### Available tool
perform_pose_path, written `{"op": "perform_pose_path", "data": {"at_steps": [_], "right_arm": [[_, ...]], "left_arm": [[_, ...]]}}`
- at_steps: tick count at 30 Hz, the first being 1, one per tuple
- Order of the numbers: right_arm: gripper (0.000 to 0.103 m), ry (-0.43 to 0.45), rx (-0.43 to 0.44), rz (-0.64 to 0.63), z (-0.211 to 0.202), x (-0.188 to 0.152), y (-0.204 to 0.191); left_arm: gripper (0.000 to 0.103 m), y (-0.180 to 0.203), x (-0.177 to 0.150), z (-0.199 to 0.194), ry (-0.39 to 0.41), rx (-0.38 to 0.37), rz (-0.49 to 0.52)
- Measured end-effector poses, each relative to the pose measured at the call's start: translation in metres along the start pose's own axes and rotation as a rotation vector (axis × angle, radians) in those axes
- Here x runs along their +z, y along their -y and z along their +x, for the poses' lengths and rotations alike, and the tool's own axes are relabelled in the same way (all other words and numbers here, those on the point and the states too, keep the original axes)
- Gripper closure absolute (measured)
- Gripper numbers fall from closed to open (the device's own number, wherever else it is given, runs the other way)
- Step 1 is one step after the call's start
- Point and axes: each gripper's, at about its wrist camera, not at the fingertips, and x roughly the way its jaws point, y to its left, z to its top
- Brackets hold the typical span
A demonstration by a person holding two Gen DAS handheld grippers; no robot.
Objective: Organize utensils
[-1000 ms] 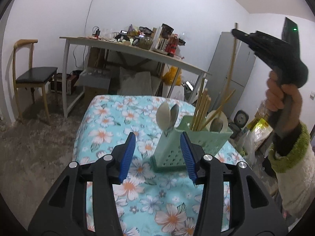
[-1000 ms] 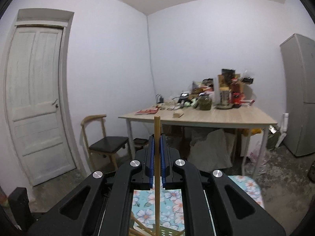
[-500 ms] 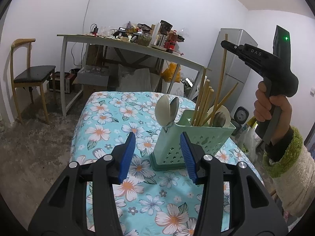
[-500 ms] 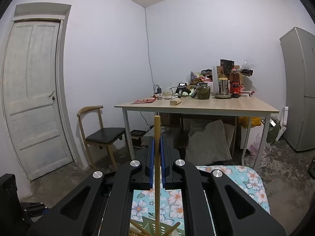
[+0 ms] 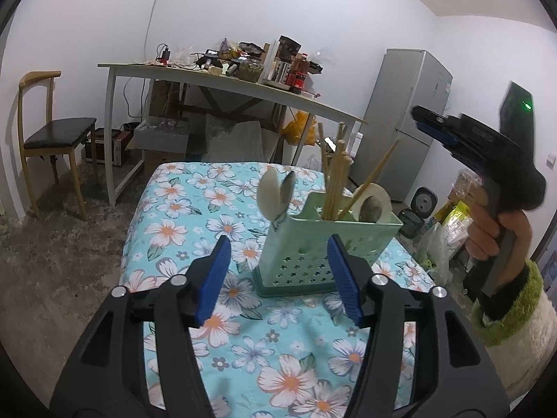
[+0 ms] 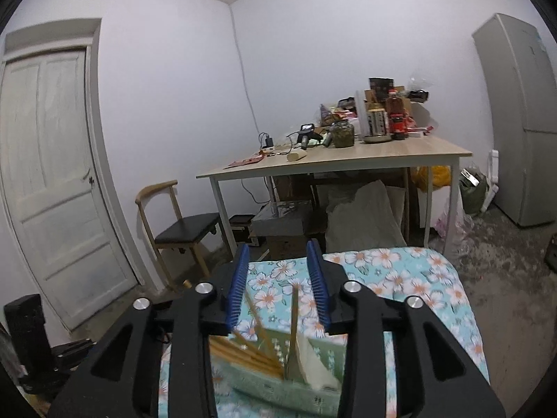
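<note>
A green perforated utensil holder [image 5: 323, 244] stands on the flowered tablecloth [image 5: 188, 209]. It holds wooden chopsticks [image 5: 336, 174], two spoons [image 5: 275, 193] at its left end and a white ladle [image 5: 374, 196]. My left gripper [image 5: 278, 271] is just in front of the holder. Its blue jaws are opening and touch nothing. My right gripper [image 5: 419, 116], in a person's hand, hovers above and right of the holder. In the right wrist view the right gripper [image 6: 280, 278] jaws are opening. One chopstick [image 6: 295, 310] stands loose between them, its lower end in the holder [image 6: 278, 383].
Behind the cloth-covered table stands a wooden table [image 5: 222, 80] piled with bottles, jars and cables, with boxes and sacks underneath. A chair [image 5: 52, 136] is at the left wall, a grey fridge [image 5: 403, 122] at the right, and a white door [image 6: 52, 174]. Bags lie on the floor at the right.
My right gripper came down with the chopstick, set it in the holder and opened off it. My left gripper's jaws spread wider while staying in place.
</note>
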Motion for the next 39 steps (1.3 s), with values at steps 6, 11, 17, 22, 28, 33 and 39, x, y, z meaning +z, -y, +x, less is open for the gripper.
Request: {"op": "perform_pose_path", "data": {"at_steps": [6,11,17,22,28,33,39], "right_arm": [[0.042,-0.071,-0.051,0.071,-0.049,-0.031,0.003],[0.021,-0.201,-0.155,0.054,-0.07,-0.077,-0.004],[0.011,-0.323,-0.247,0.06,-0.086,-0.128,-0.004],[0.006,-0.332,-0.329,0.012,-0.102,-0.141,-0.01],[0.006,-0.309,-0.375,0.007,-0.114,-0.143,-0.011],[0.006,-0.317,-0.422,-0.014,-0.121,-0.143,-0.012],[0.006,-0.316,-0.403,-0.012,-0.126,-0.141,-0.013]], "left_arm": [[0.02,0.02,0.0,-0.007,-0.016,0.07,0.012],[0.012,0.038,-0.007,-0.008,-0.047,0.17,0.014],[0.008,0.058,-0.025,-0.011,-0.069,0.321,0.021],[0.008,0.081,-0.043,-0.017,-0.08,0.384,0.1],[0.008,0.099,-0.054,-0.024,-0.077,0.435,0.153],[0.008,0.106,-0.054,-0.029,-0.064,0.44,0.151],[0.008,0.109,-0.053,-0.031,-0.079,0.446,0.122]]}}
